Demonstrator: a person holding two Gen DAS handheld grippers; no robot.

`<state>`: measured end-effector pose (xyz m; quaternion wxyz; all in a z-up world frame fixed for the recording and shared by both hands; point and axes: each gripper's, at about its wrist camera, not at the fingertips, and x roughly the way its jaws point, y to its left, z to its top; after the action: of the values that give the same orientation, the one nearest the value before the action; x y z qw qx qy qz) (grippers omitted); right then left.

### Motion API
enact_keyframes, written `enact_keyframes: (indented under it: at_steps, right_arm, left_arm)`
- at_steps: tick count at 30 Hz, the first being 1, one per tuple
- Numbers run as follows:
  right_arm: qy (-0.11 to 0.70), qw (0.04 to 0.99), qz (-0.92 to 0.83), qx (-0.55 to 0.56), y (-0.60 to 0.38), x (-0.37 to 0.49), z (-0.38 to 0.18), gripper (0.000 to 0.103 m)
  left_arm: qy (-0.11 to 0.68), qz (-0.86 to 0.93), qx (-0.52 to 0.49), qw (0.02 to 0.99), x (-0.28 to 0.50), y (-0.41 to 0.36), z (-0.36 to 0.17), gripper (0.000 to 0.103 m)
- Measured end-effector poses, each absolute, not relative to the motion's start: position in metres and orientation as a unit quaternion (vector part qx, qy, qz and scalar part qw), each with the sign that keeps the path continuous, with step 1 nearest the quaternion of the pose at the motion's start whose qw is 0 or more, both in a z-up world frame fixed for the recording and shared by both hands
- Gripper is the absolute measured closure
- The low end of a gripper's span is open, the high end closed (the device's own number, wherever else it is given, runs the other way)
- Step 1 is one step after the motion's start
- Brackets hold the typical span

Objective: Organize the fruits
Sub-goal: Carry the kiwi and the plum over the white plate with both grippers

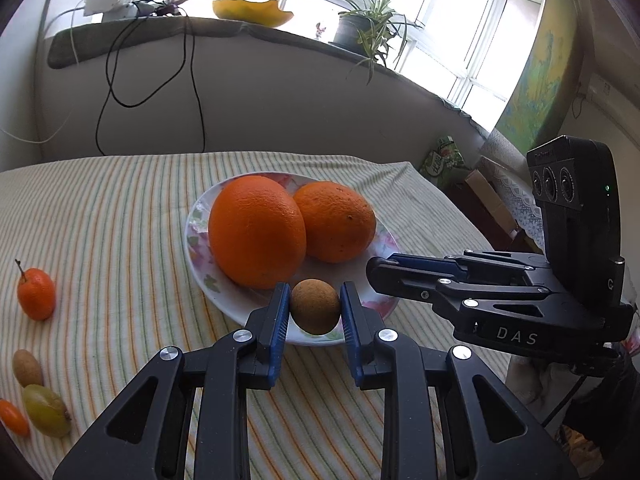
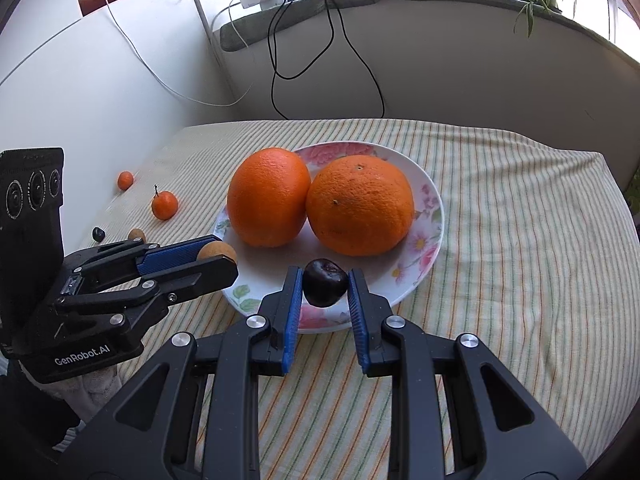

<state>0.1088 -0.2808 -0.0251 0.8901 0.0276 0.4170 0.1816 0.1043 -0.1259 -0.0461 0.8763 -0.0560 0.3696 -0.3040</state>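
Two large oranges (image 1: 256,232) (image 2: 360,204) sit on a flowered plate (image 1: 224,300) (image 2: 432,196) in the middle of the striped tablecloth. My left gripper (image 1: 315,312) is shut on a small brown longan (image 1: 315,311) over the plate's near rim; the right wrist view shows that gripper (image 2: 218,258) at the plate's left edge with the longan (image 2: 216,254) at its tips. My right gripper (image 2: 325,288) is shut on a dark cherry (image 2: 325,288) above the plate's front rim, and its shut fingers (image 1: 400,276) reach in from the right in the left wrist view.
Loose fruit lies left of the plate: a stemmed kumquat (image 1: 36,294) (image 2: 164,205), another kumquat (image 2: 125,180), a longan (image 1: 27,368) (image 2: 137,235), a green grape (image 1: 46,410), a dark cherry (image 2: 98,233). Cables hang from the windowsill (image 1: 160,40); the table edge drops right.
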Motion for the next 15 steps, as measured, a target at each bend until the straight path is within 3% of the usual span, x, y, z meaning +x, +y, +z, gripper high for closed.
enact_keyframes:
  at_steps: [15]
  right_arm:
    - [0.419, 0.889, 0.18, 0.03, -0.283, 0.11, -0.03, 0.079]
  left_arm:
    - [0.372, -0.306, -0.035, 0.875, 0.104, -0.144, -0.048, 0.079]
